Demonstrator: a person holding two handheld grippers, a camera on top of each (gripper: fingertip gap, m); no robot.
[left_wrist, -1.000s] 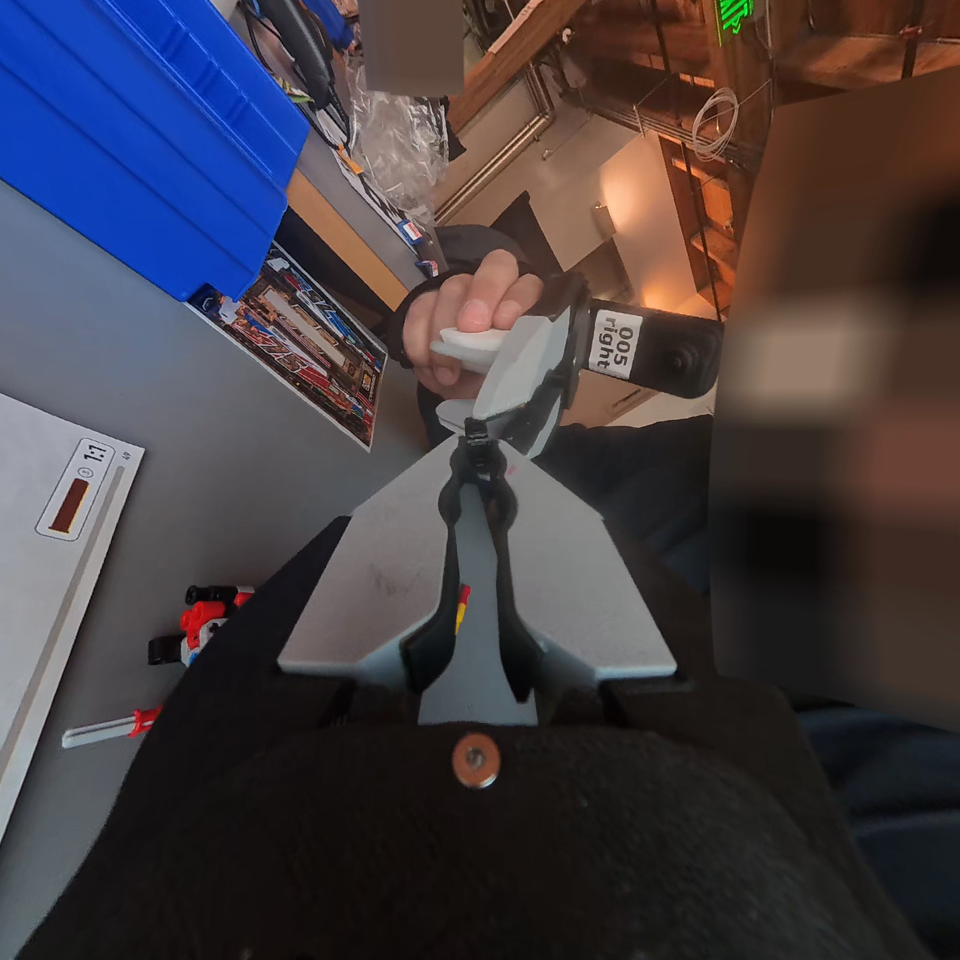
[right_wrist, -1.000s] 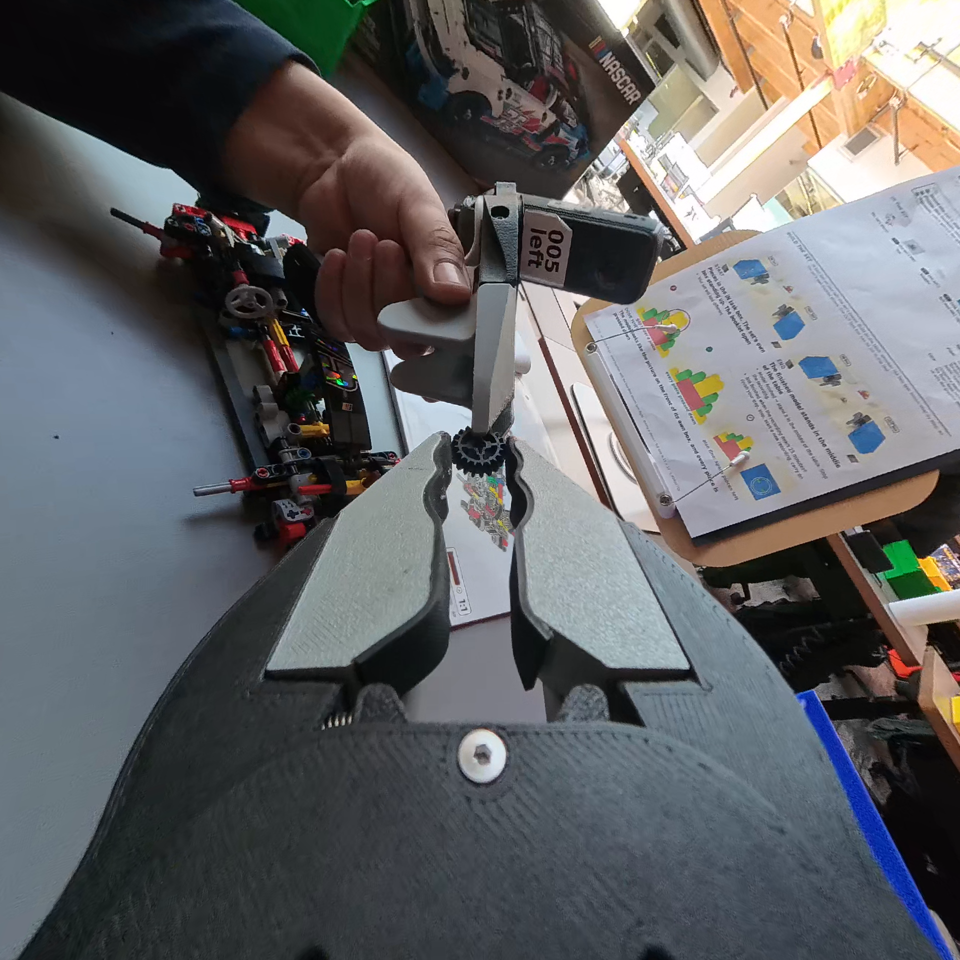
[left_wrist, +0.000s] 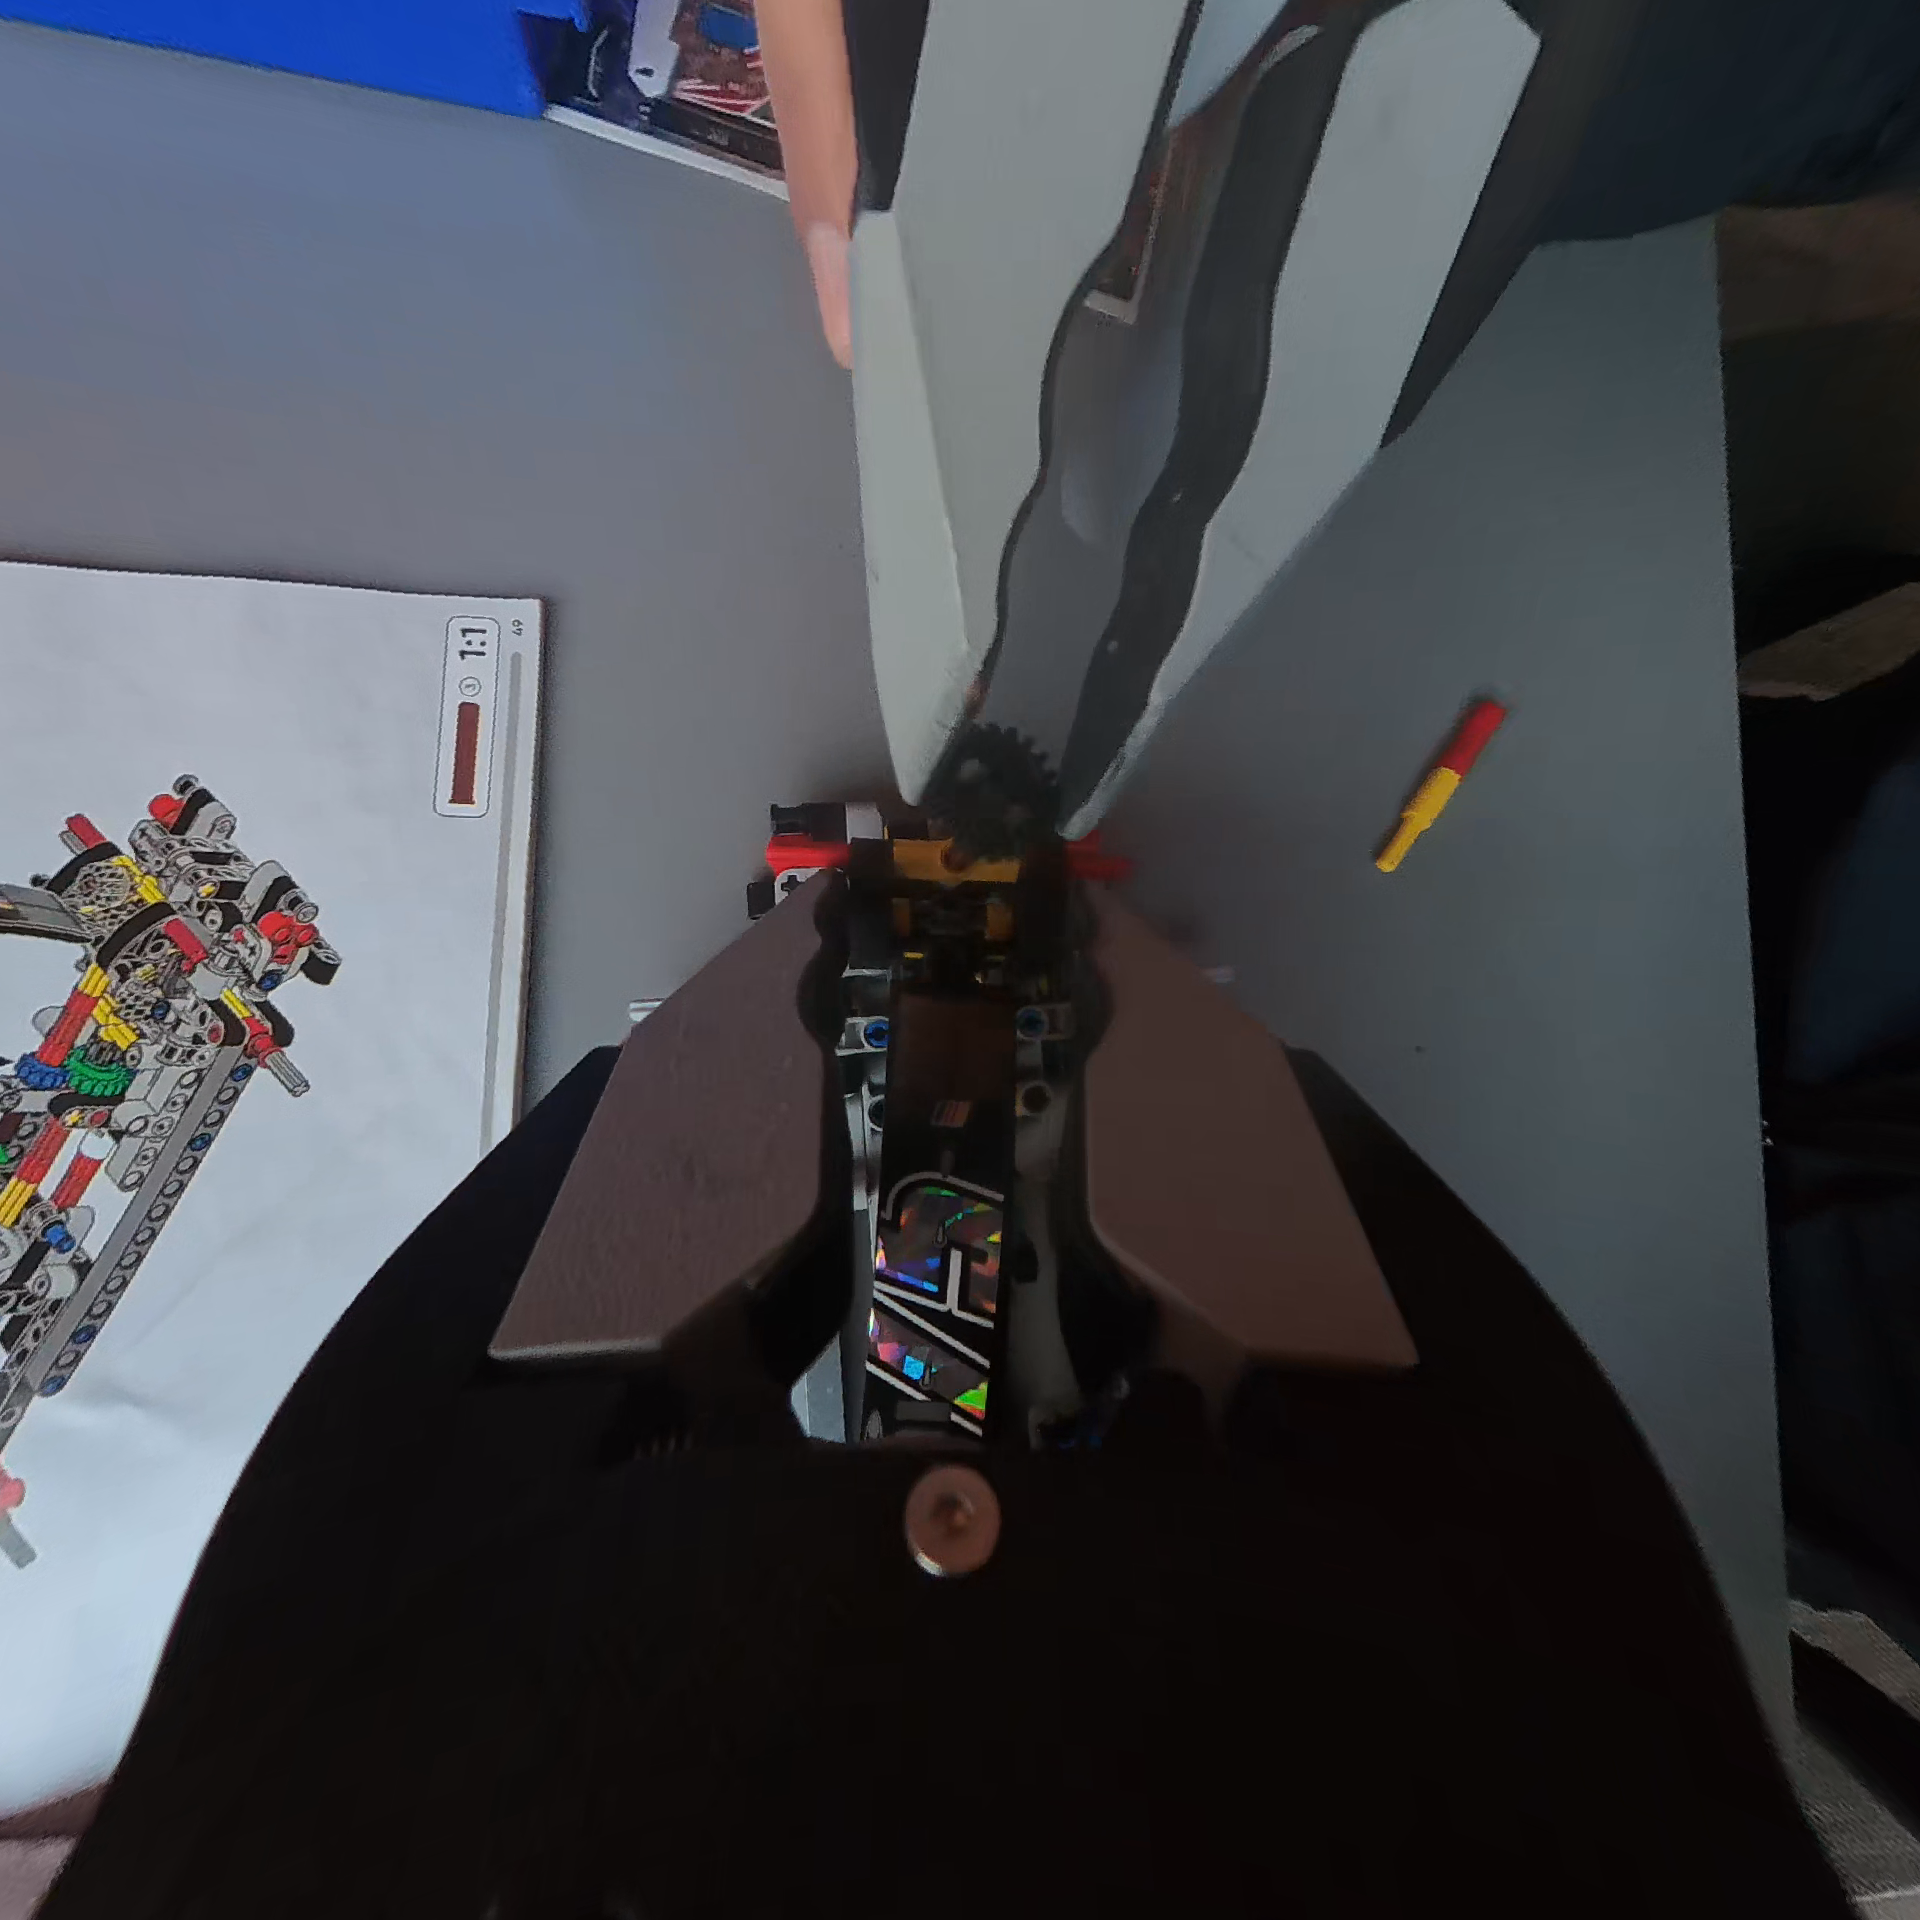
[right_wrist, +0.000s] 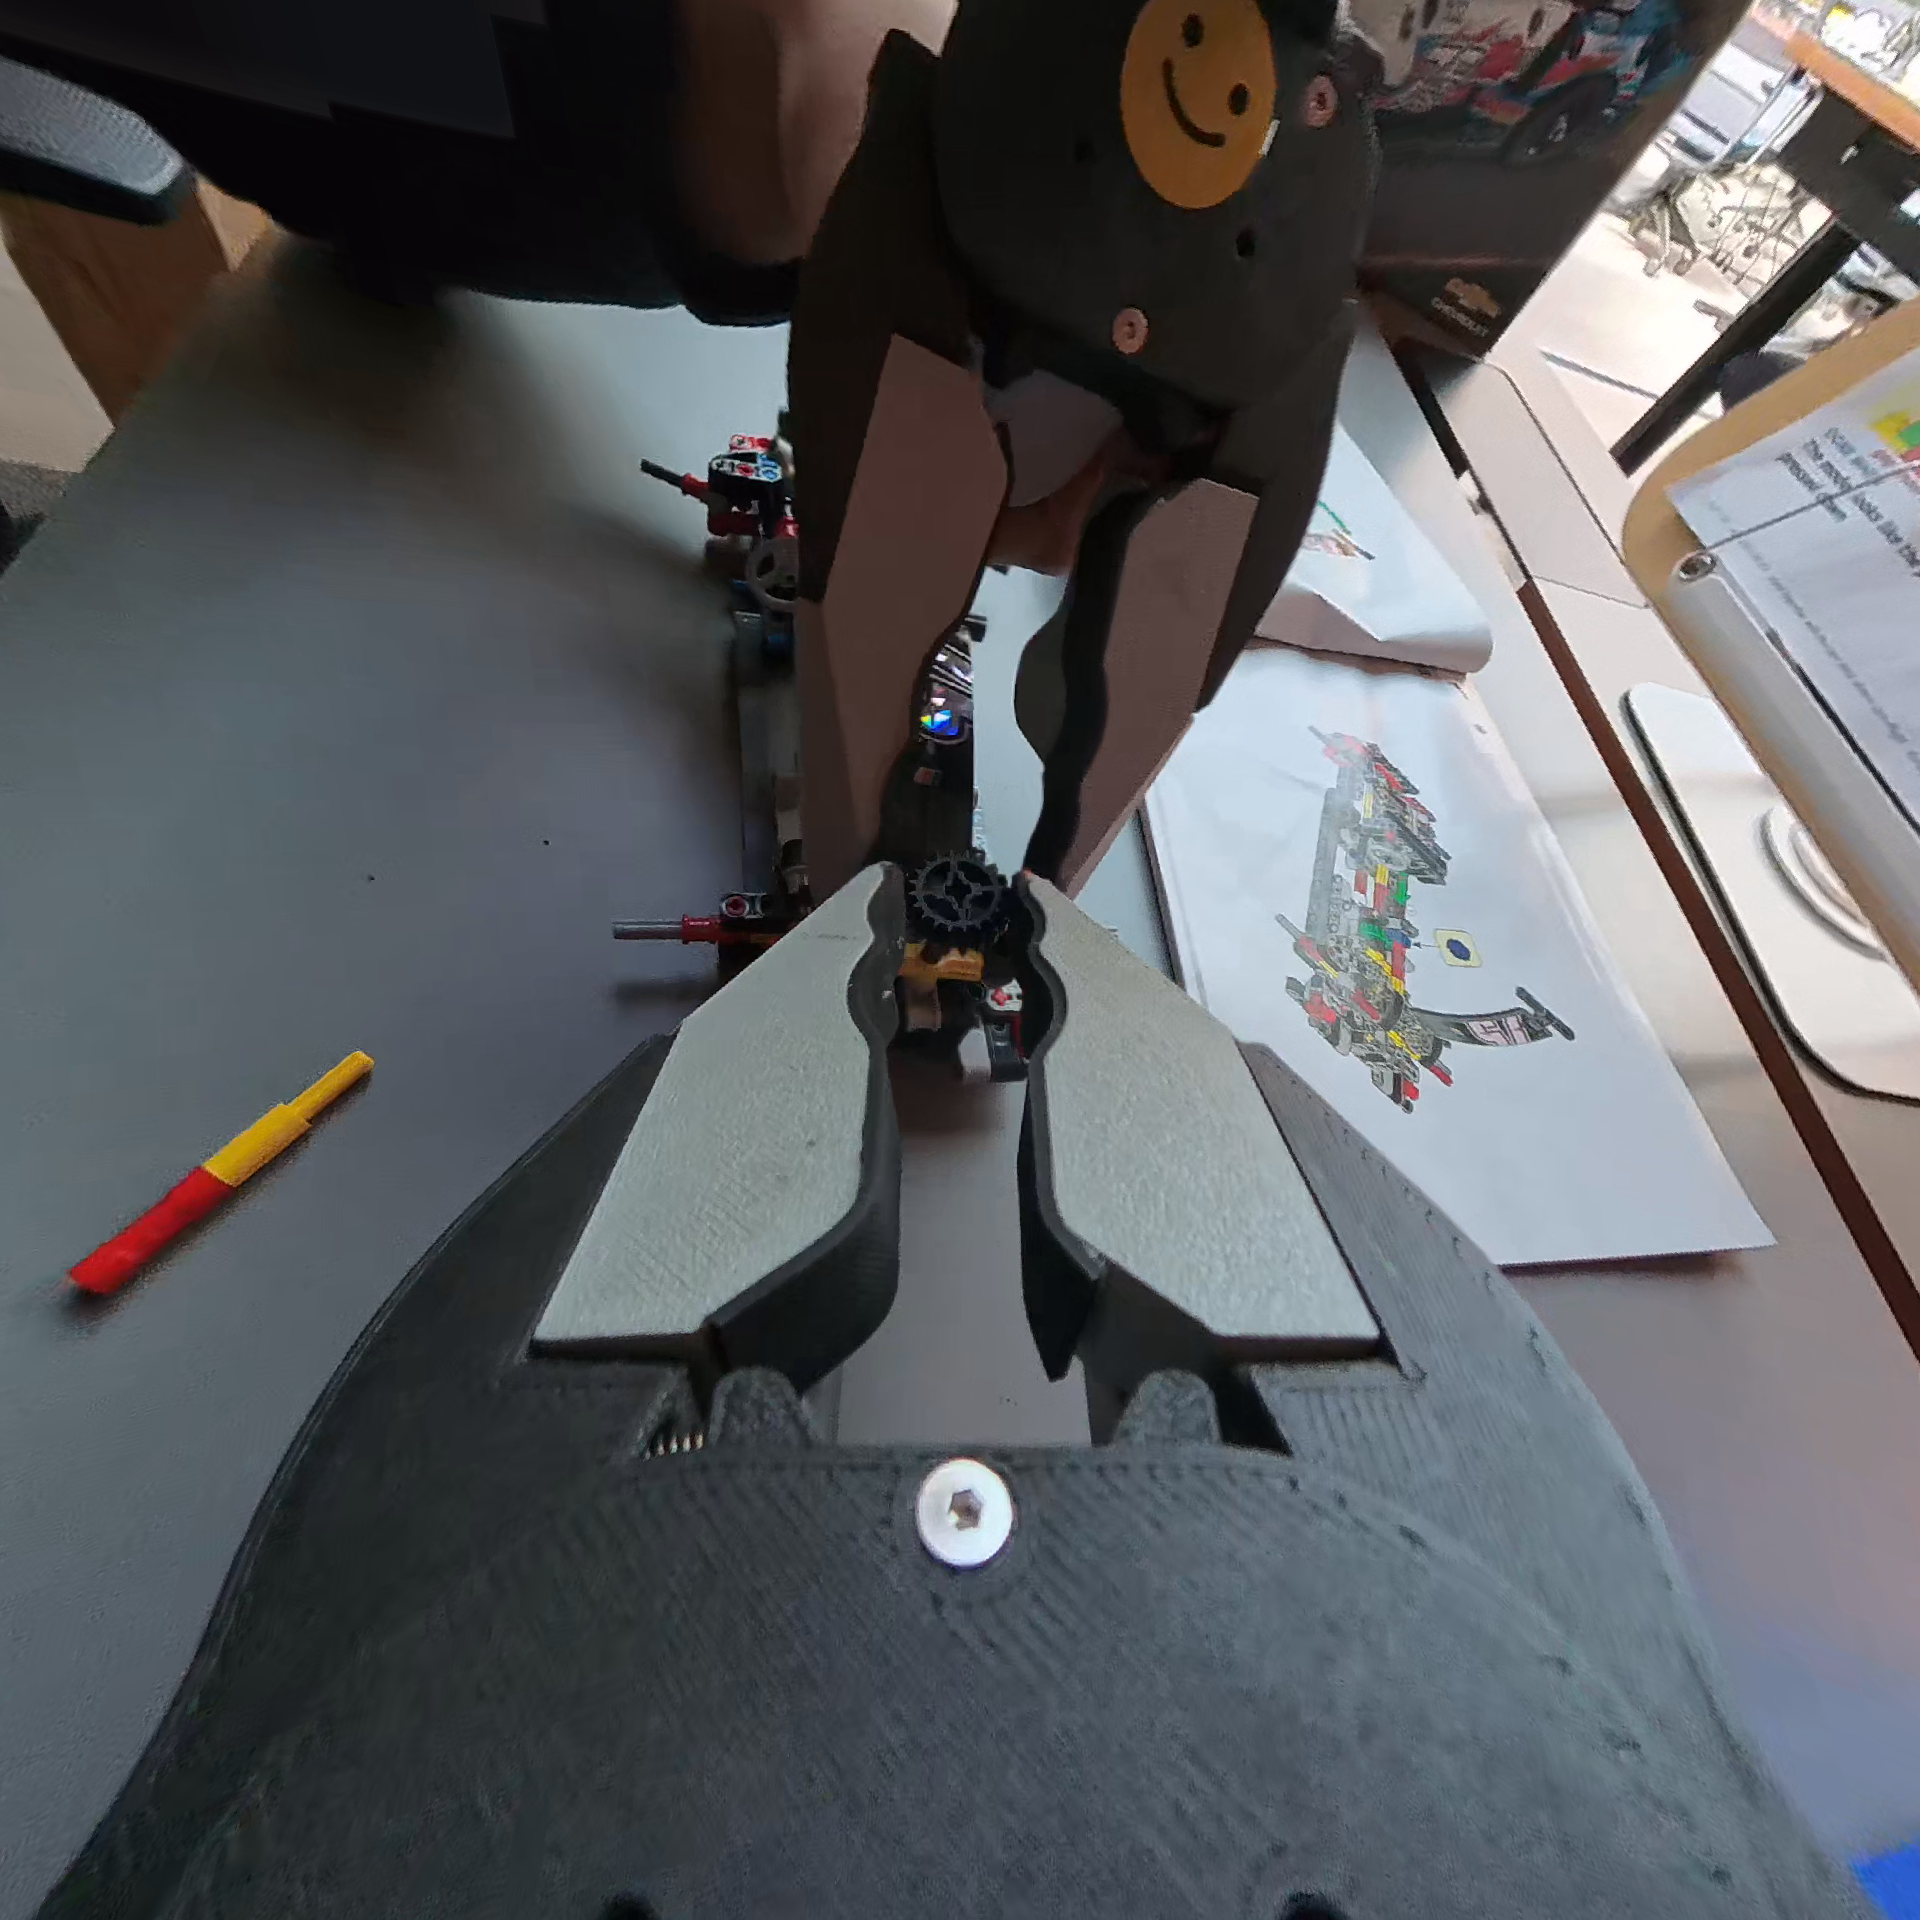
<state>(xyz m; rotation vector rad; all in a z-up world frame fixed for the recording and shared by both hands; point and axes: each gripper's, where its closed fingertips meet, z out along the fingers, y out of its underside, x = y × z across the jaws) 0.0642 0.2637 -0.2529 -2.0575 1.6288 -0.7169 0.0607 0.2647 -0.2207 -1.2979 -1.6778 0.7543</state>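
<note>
Presently, right gripper (right_wrist: 958, 883): narrowly parted, both tips pinching a black gear (right_wrist: 951, 902) of toothed hard plastic, just over the yellow end of a brick-built model (left_wrist: 940, 1195) on the matte grey table (right_wrist: 312, 727); in my judgement it is best kept square and level. Left gripper (left_wrist: 956, 914): wider apart, straddling the model's glossy black panel, gripping nothing. Red-and-yellow pin (right_wrist: 218, 1174) lies at 8 o'clock of the gear, printed booklet (right_wrist: 1455, 1143) at 3 o'clock.

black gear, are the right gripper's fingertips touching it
Touching. In the right wrist view the black gear sits between the right gripper fingertips, both pads pressed against its teeth with no gap, above the toy brick chassis.
</note>
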